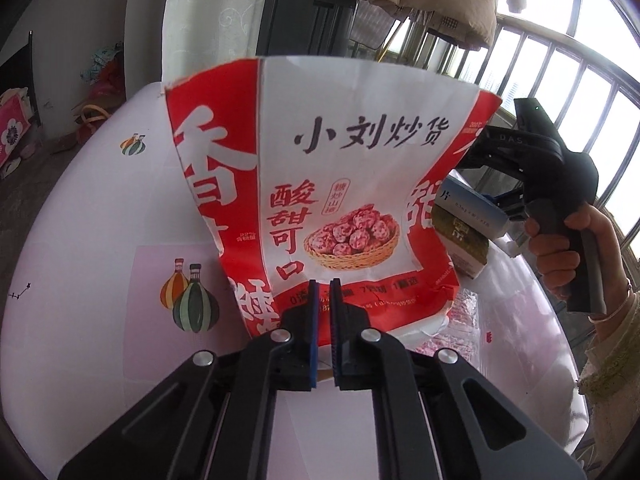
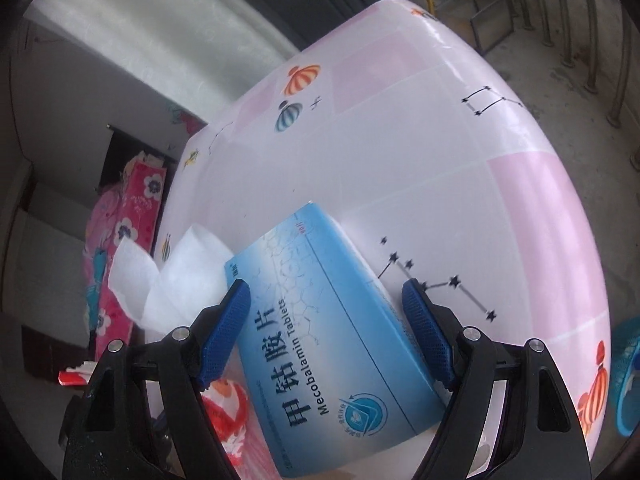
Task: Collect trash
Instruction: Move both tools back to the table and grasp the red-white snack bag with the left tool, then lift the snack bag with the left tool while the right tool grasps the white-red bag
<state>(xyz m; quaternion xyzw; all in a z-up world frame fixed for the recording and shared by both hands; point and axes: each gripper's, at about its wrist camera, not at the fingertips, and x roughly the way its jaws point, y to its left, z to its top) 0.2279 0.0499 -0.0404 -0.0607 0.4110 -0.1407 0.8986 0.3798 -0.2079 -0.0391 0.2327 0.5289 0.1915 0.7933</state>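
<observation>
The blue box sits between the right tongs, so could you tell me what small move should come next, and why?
Probably close the right tongs on the blue box: their pads stand open on either side of it, while the left tongs already pinch the red bag.

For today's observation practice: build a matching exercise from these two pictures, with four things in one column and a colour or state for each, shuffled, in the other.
Things:
1. left gripper
2. right gripper
3. snack bag
4. tablet box

States:
A. blue and white, between open jaws
B. red and white, pinched at its lower edge
C. wide open
D. shut on paper

Pairs: 1-D, 2-C, 3-B, 4-A
</observation>
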